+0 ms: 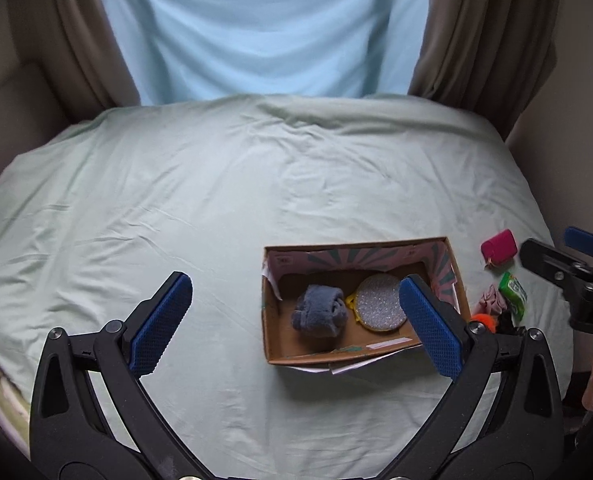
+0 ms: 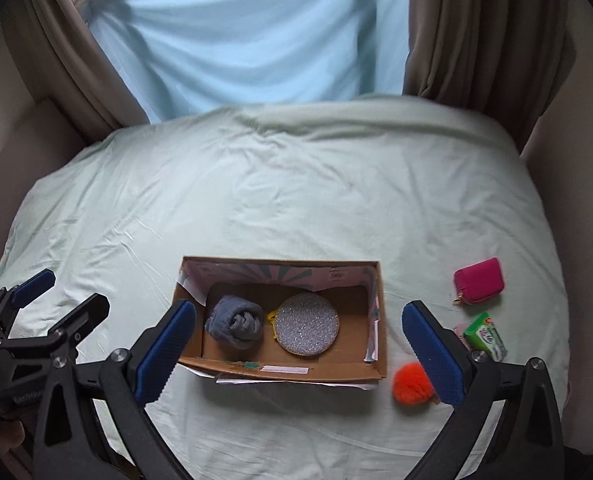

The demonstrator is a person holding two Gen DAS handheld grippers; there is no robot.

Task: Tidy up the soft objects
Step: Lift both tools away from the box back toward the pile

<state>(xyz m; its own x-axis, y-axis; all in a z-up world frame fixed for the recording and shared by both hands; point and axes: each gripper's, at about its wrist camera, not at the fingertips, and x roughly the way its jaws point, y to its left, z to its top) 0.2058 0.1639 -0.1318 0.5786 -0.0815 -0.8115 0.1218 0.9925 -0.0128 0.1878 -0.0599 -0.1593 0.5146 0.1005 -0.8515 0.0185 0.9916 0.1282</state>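
Dim, soft window light; fisheye-warped edges.

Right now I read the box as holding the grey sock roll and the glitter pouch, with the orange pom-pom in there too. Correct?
Not quite. The orange pom-pom lies on the sheet outside the box, by its near right corner. The grey sock roll and glitter pouch are inside, as the right wrist view shows.

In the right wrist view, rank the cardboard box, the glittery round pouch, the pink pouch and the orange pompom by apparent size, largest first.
1. Cardboard box, clearly largest.
2. Glittery round pouch, inside the box.
3. Pink pouch and orange pompom: these look about alike. The right claw finger partly hides the pompom, which also lies nearer the camera, so I won't rank them.
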